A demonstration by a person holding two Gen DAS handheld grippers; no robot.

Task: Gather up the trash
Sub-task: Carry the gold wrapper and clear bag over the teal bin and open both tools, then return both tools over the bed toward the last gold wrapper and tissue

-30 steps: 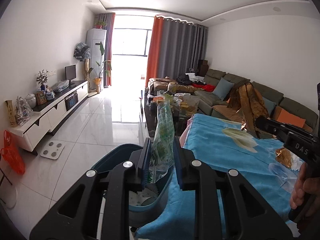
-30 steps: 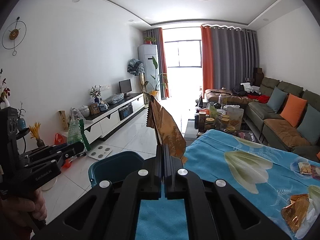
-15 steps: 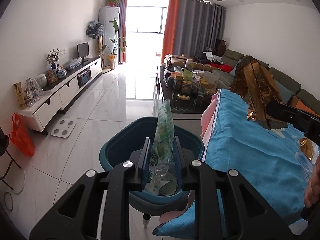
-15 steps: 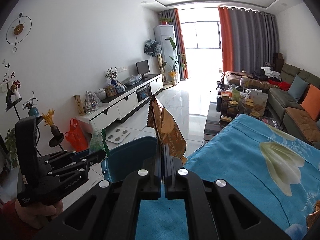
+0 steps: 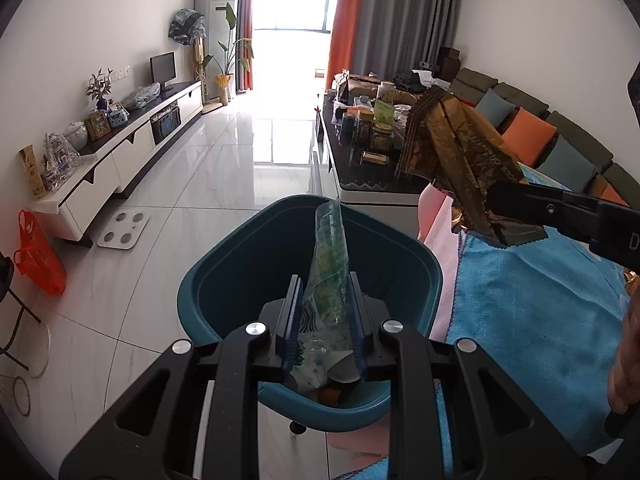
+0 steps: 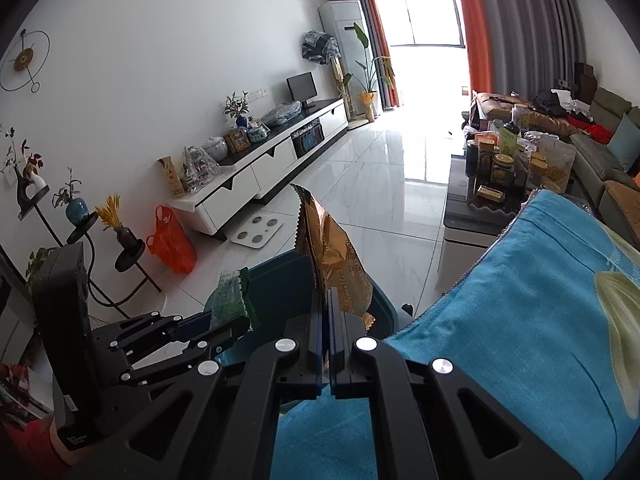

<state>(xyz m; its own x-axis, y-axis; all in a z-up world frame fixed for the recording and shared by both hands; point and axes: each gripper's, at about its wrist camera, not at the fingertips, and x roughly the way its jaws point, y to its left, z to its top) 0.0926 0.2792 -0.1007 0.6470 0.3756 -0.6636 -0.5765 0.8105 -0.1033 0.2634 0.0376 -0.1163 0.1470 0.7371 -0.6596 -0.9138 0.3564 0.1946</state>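
Observation:
A teal bin (image 5: 240,268) stands on the floor beside the table's left edge, with scraps lying in its bottom. My left gripper (image 5: 323,304) hangs over the bin's mouth, shut on a clear green-printed wrapper (image 5: 330,264) that sticks up between the pads. In the right wrist view the same wrapper (image 6: 230,300) shows at the left gripper's tip. My right gripper (image 6: 327,300) is shut on a gold-brown foil bag (image 6: 332,252), held upright above the bin's rim (image 6: 276,272) and the blue cloth's edge. From the left wrist, the foil bag (image 5: 456,160) appears at the upper right.
A blue floral cloth (image 6: 520,320) covers the table on the right. Beyond it a dark coffee table (image 5: 360,176) is crowded with jars and boxes. A white TV cabinet (image 5: 120,156) lines the left wall, with a scale (image 5: 124,230) and an orange bag (image 5: 40,256) on the floor.
Both grippers have moved left and down, tilting toward the floor; the bin now lies under the left gripper and just ahead of the right. Both keep hold of their wrappers.

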